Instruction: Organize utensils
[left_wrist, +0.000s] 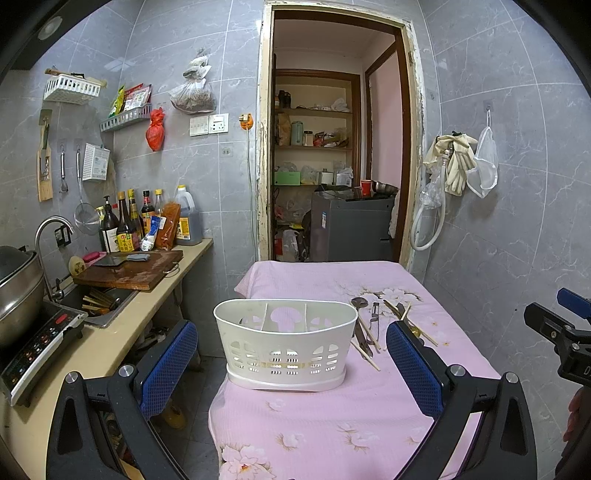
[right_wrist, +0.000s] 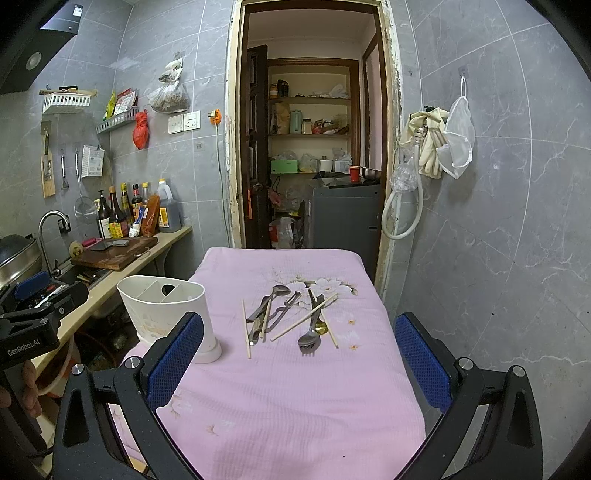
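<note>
Standing upright at the left of the pink flowered cloth (right_wrist: 295, 398), the white slotted plastic caddy (left_wrist: 284, 347) waits empty for the scattered metal spoons, fork and wooden chopsticks (right_wrist: 291, 317) beside it. Left gripper (left_wrist: 291, 365) and right gripper (right_wrist: 299, 365) both gape, grasping nothing, likely poised for a first pick.
</note>
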